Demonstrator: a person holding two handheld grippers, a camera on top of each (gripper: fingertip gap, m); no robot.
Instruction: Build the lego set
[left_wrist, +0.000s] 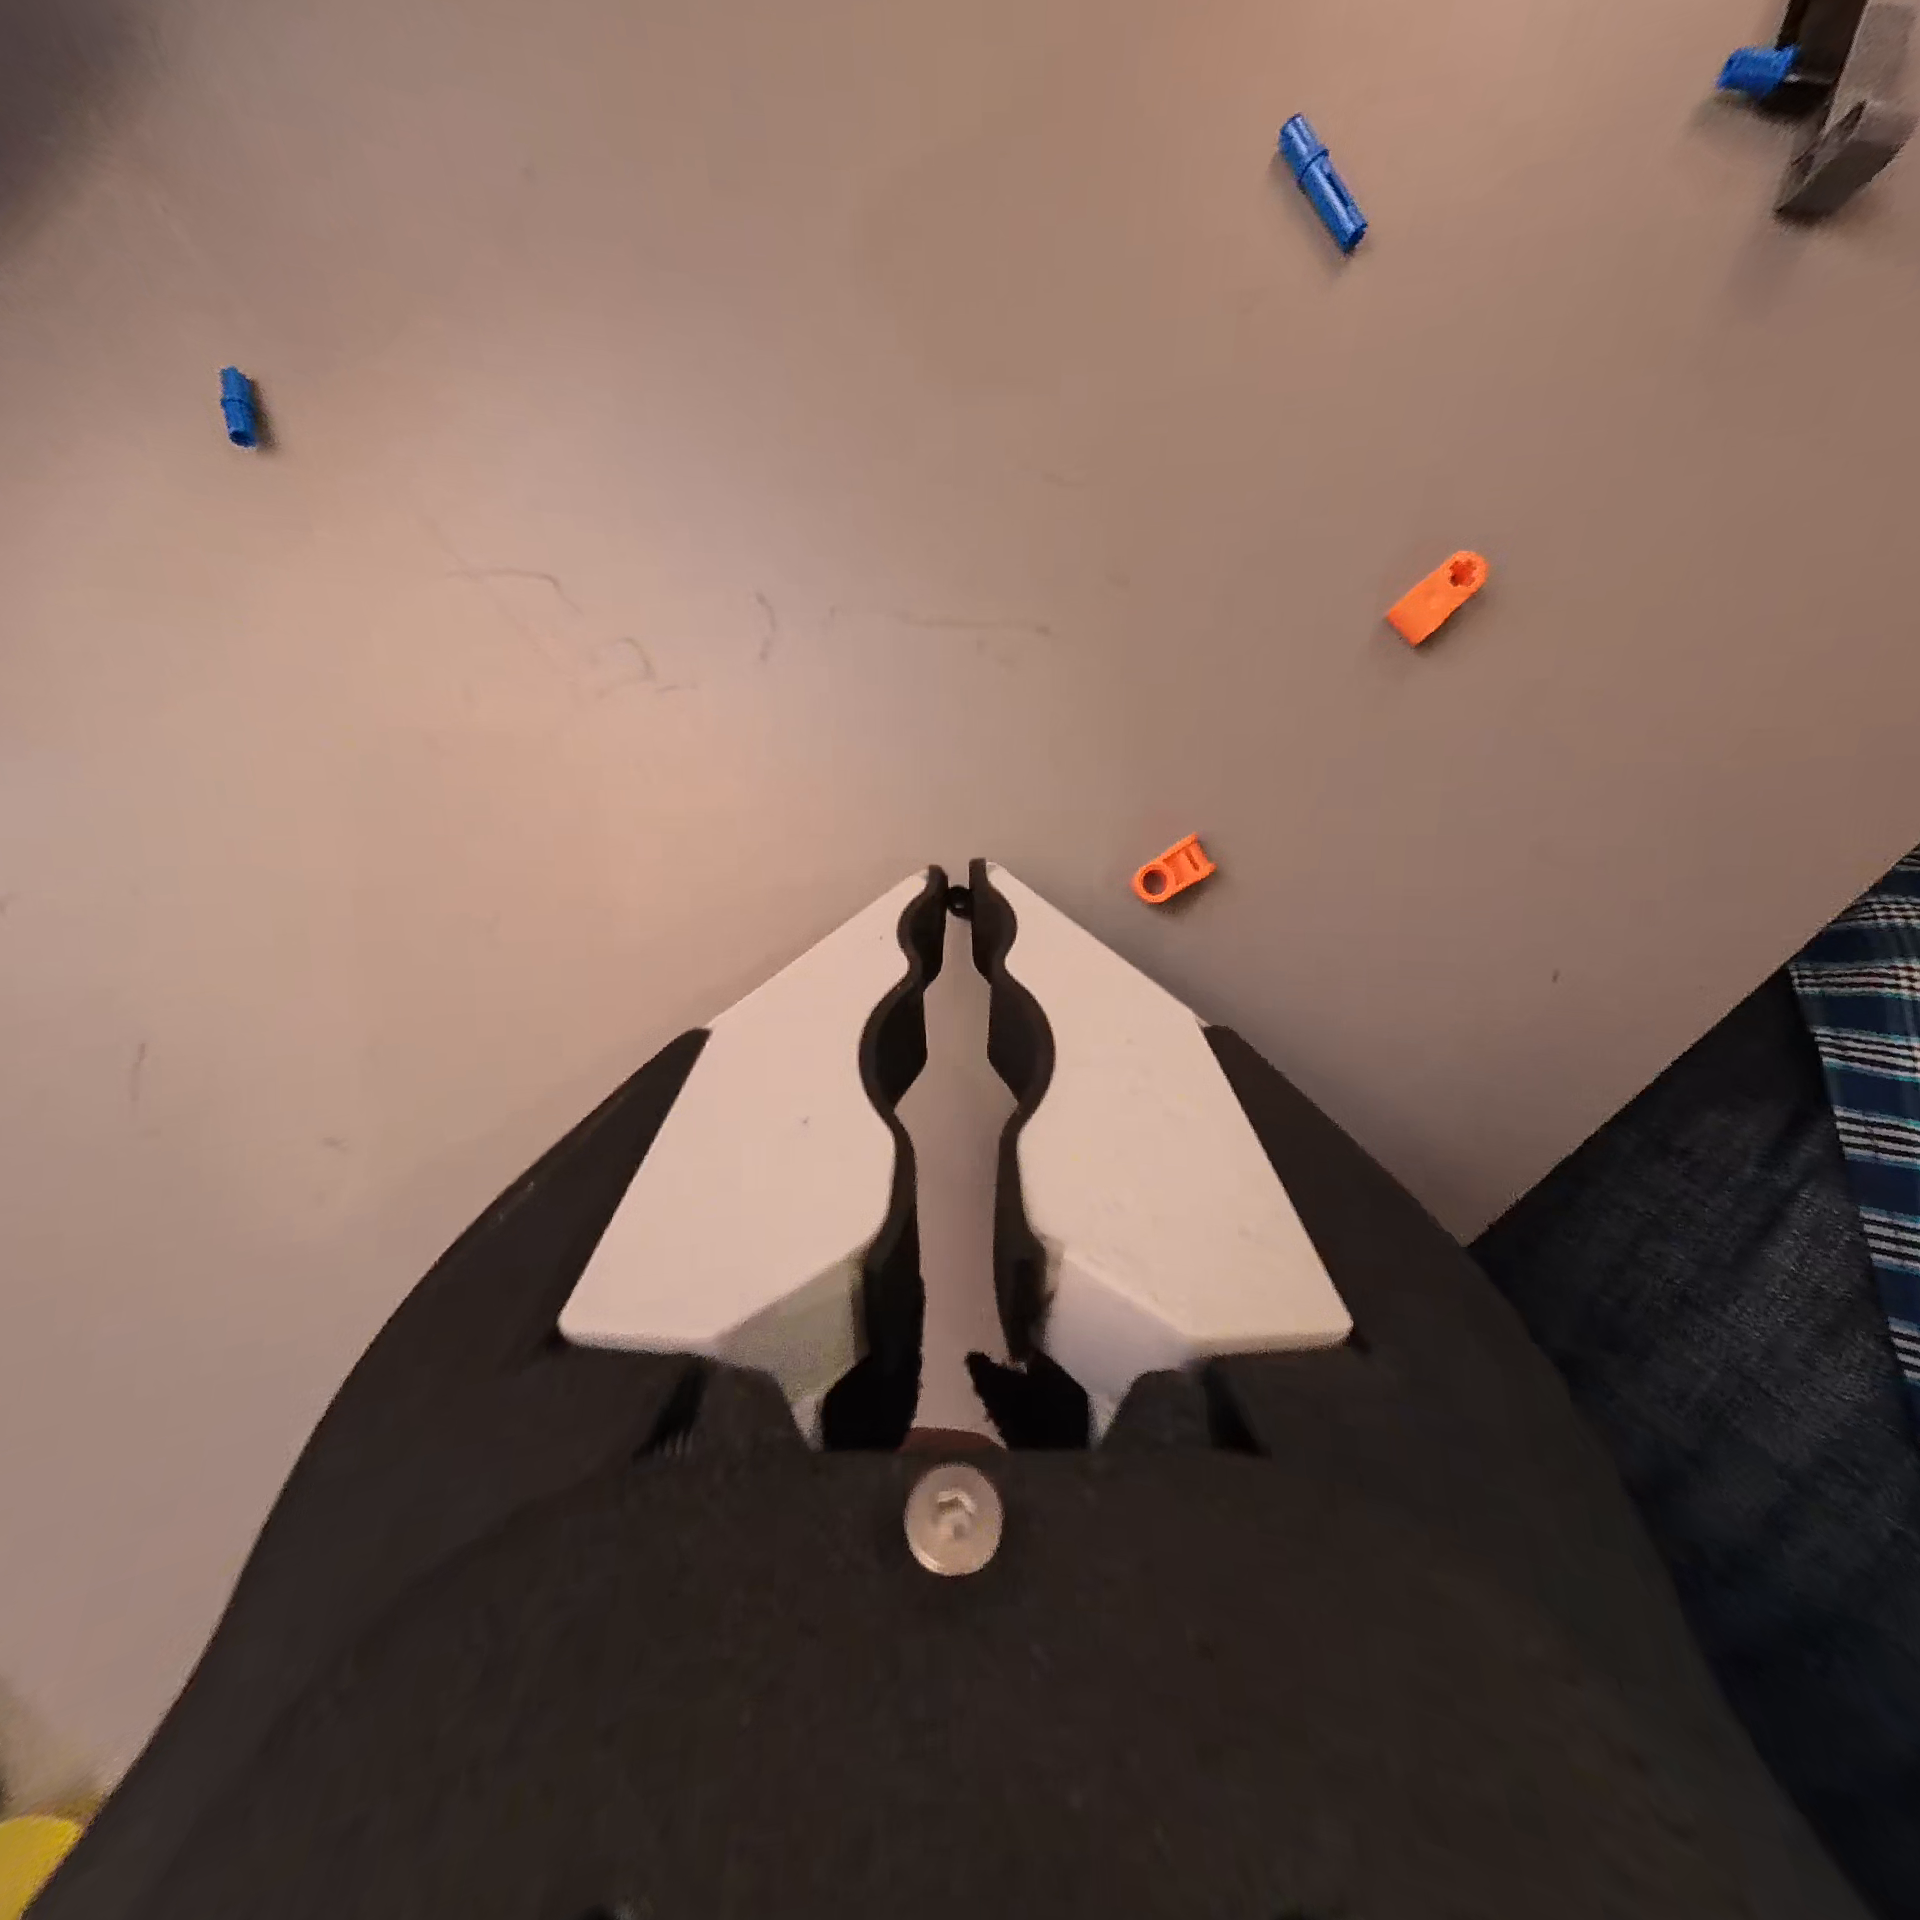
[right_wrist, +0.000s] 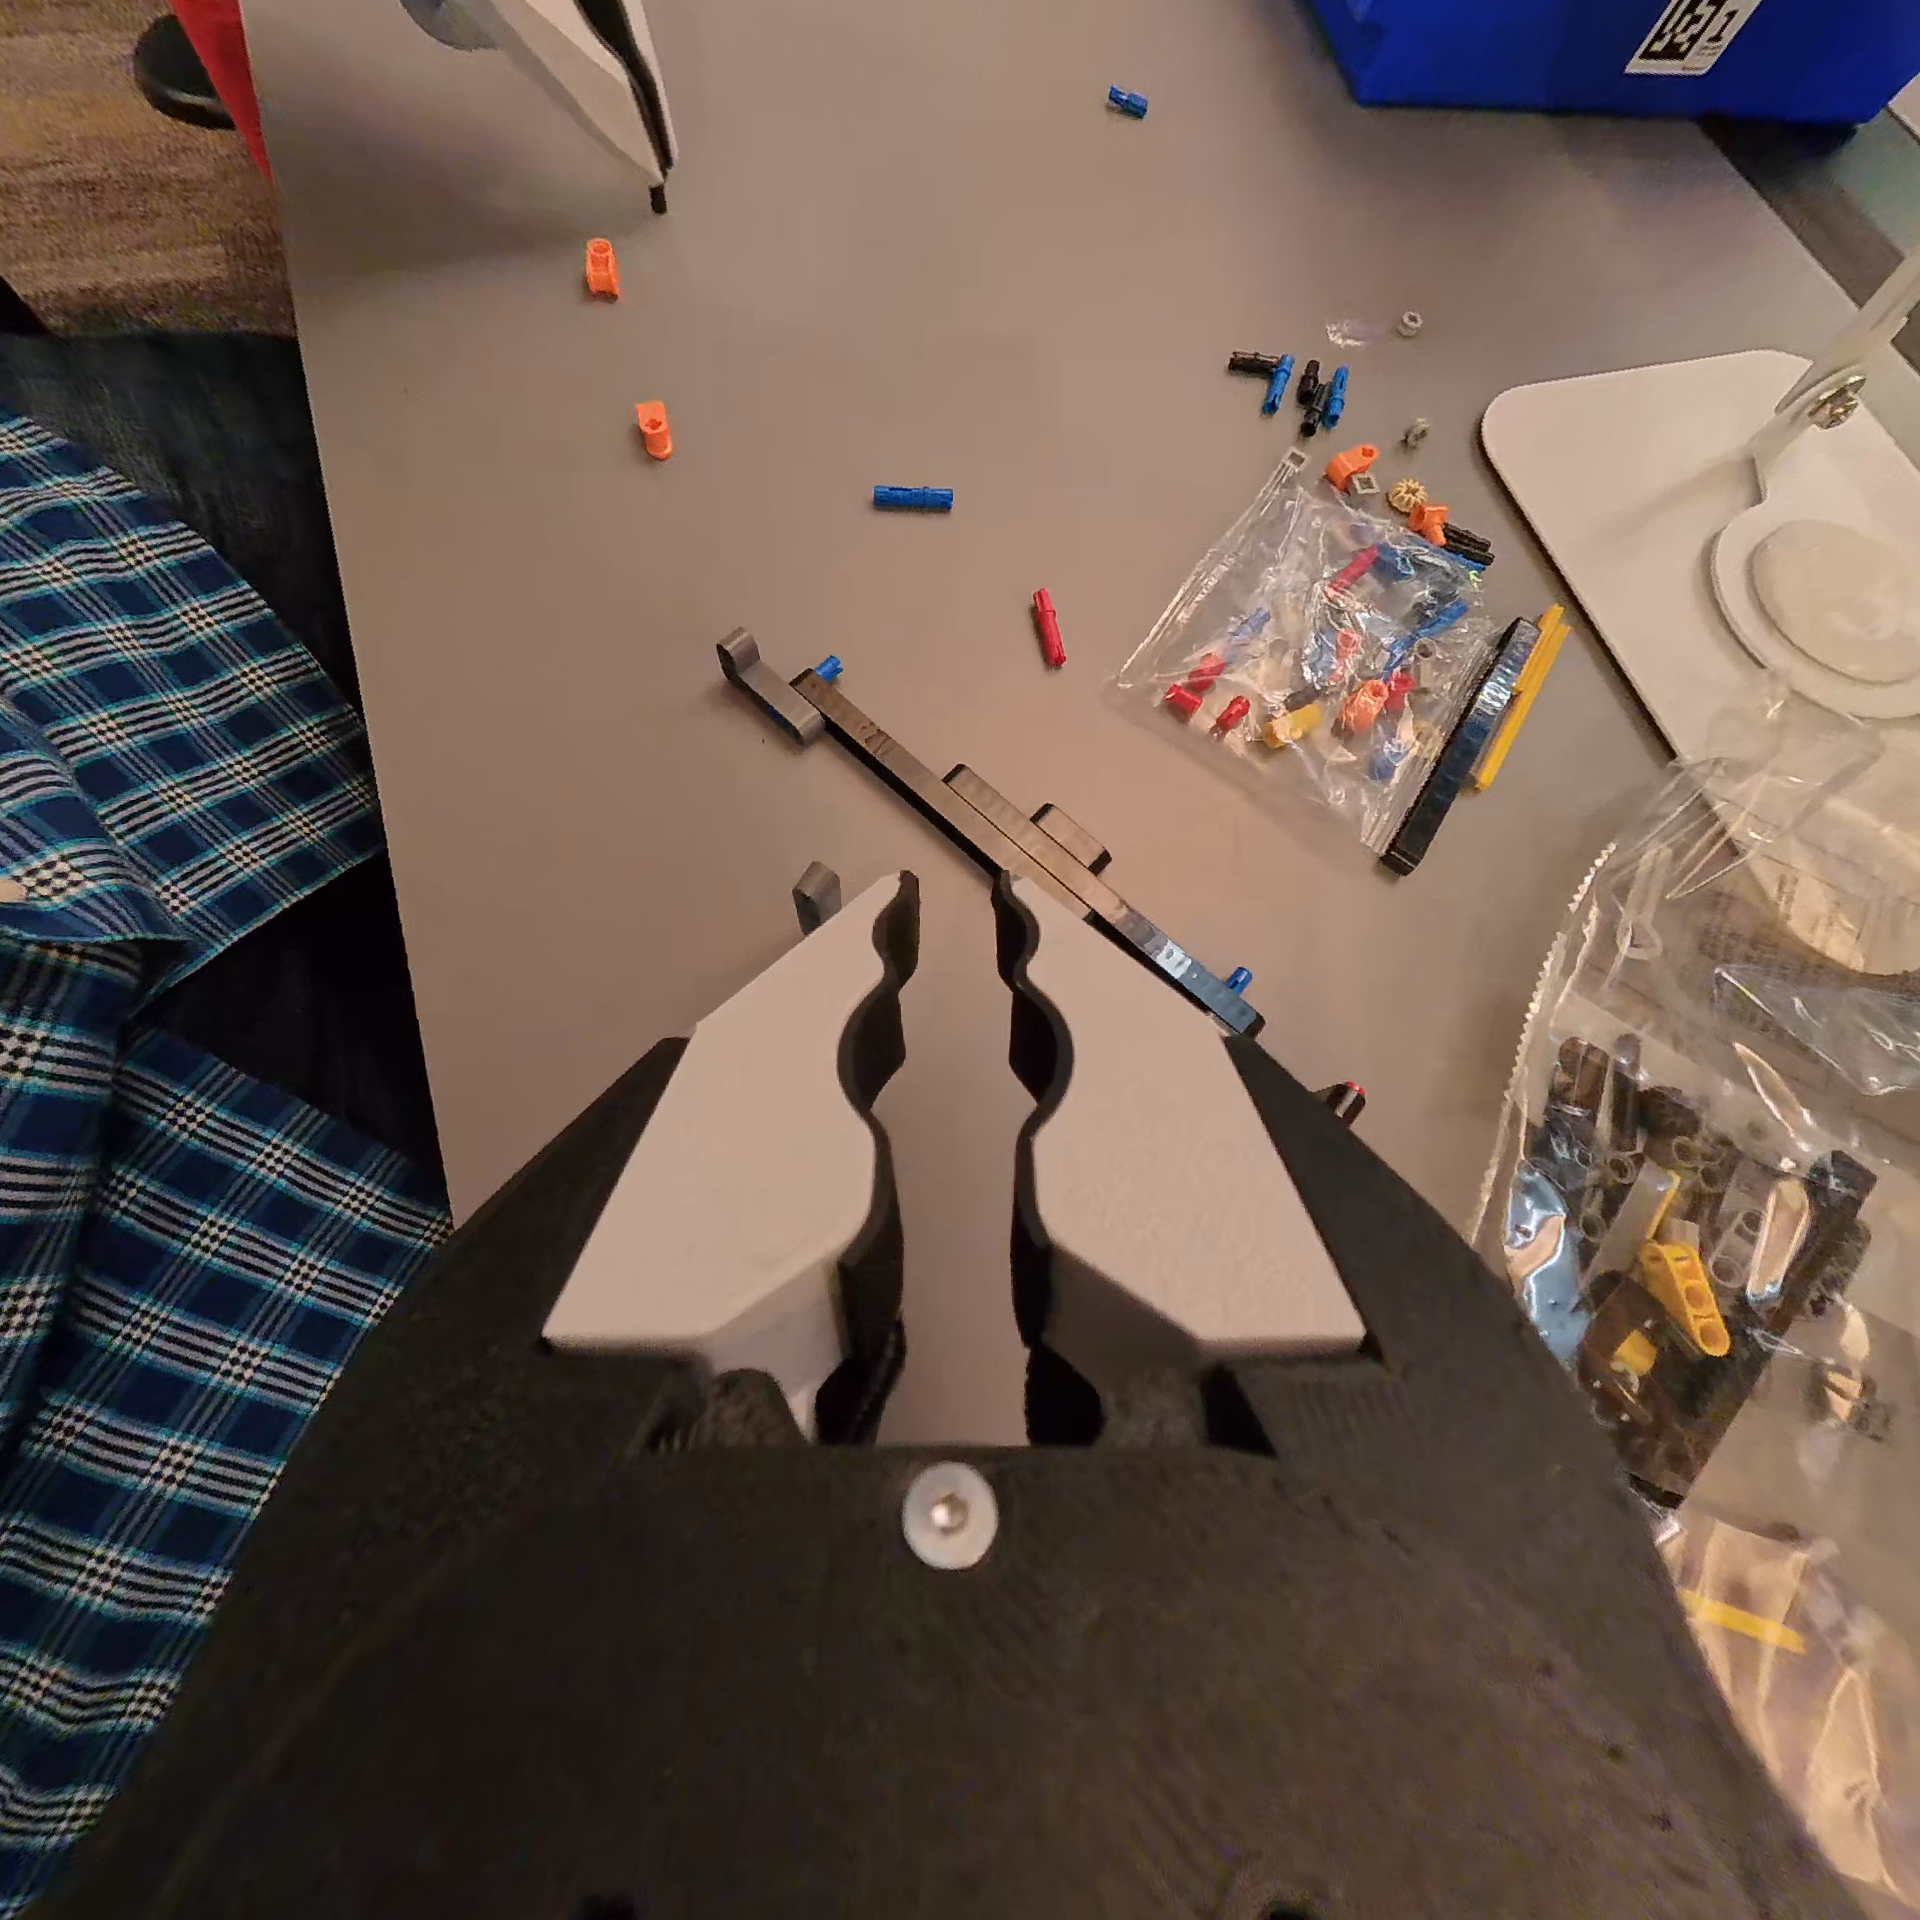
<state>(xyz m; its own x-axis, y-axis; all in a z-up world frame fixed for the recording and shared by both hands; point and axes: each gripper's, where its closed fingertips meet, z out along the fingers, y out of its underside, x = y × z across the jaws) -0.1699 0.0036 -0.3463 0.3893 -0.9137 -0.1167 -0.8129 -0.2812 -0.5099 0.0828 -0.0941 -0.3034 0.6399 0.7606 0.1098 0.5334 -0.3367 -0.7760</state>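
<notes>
A: Surface?
B: Grey table (right_wrist: 790, 343), lightly scuffed.
A: Loose on it?
B: Two orange connectors (right_wrist: 602, 268) (right_wrist: 655, 428), blue pins (right_wrist: 912, 498) (right_wrist: 1127, 101), red pin (right_wrist: 1048, 627), long black beam assembly (right_wrist: 966, 805) lying diagonally.
A: Right side?
B: Clear bag of small parts (right_wrist: 1320, 644), second parts bag (right_wrist: 1704, 1226), white base plate (right_wrist: 1621, 468), blue bin (right_wrist: 1507, 52) at far edge.

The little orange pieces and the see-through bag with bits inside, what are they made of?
The orange pieces look like hard, smooth plastic: bright even colour, crisp moulded holes. The see-through bag looks like thin, soft plastic film: it crinkles, shines in streaks, and the coloured bits show through it.
</notes>
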